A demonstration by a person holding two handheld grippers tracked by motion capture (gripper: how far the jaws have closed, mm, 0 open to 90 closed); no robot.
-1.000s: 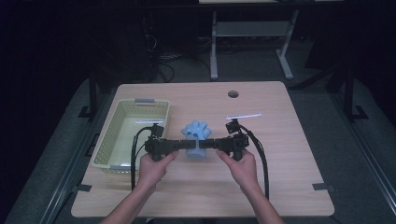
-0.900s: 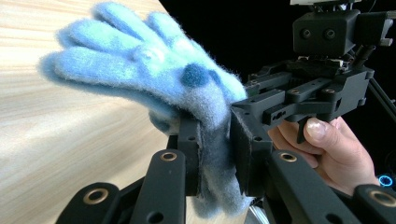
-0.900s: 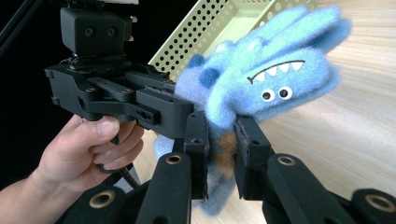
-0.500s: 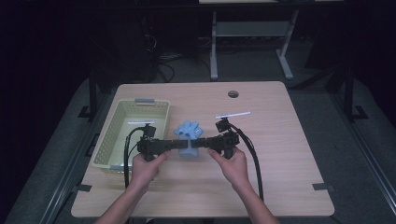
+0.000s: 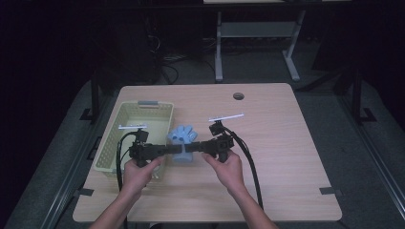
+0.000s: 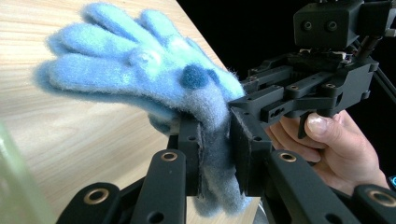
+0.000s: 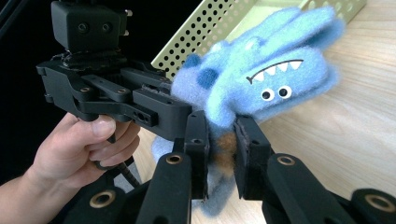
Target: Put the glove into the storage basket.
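Step in hand: both grippers hold 1 blue fleece glove between them, just right of the basket, lifted over the table.
Left gripper: its 2 jaws are clamped on the grey-blue cuff end of the glove, the fleece squeezed flat between the pads.
Right gripper: its 2 jaws pinch the same cuff from the opposite side, closed on the fabric.
Glove position: fingers point far, away from the person; cuff hangs near, between the 2 grippers.
Likely aim: judging by how close it sits, the glove is headed left into the basket.
Next move calls for: probably 1 gripper letting go so the other can carry the glove left over the basket rim; both moving together would also work, if they keep pace.
Markings: no brand or writing readable; the right gripper view shows a stitched monster face on the glove, with 2 eyes and a white zigzag mouth.
Left gripper view: a dark blue dot on the glove.
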